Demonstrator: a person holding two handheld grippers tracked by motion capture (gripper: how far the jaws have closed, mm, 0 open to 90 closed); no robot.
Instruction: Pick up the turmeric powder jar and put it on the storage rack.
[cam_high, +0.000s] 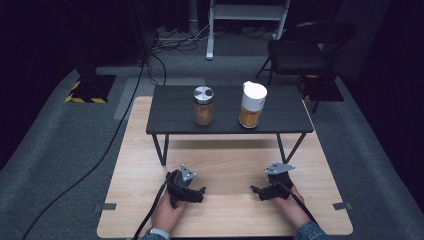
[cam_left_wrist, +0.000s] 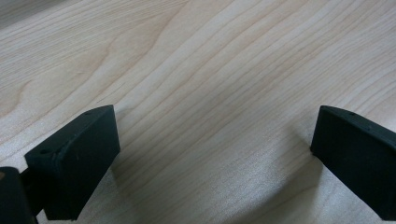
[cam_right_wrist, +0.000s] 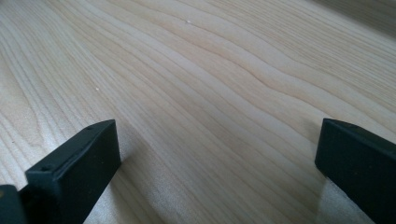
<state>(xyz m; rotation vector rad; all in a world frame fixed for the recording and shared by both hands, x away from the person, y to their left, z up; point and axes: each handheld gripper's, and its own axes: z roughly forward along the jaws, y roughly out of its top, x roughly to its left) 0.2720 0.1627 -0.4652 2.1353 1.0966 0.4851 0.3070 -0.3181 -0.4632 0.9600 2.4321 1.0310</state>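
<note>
Two jars stand on a small dark shelf (cam_high: 170, 117) at the back of the wooden table (cam_high: 225, 165). The left jar (cam_high: 203, 106) is glass with a silver lid and brown contents. The right jar (cam_high: 252, 105) is taller, with a white lid and orange contents. My left gripper (cam_high: 199, 193) rests on the table near the front, held in a hand, and is open. My right gripper (cam_high: 257, 192) lies opposite it, also open. In the left gripper view the jaws stand wide apart over bare wood (cam_left_wrist: 210, 93). The right gripper view shows the same over wood (cam_right_wrist: 210, 93).
A black folding chair (cam_high: 305, 50) stands behind the table at the right. White legs of a desk frame (cam_high: 210, 35) and cables lie on the grey carpet at the back. A black cable (cam_high: 115, 135) runs along the floor left of the table.
</note>
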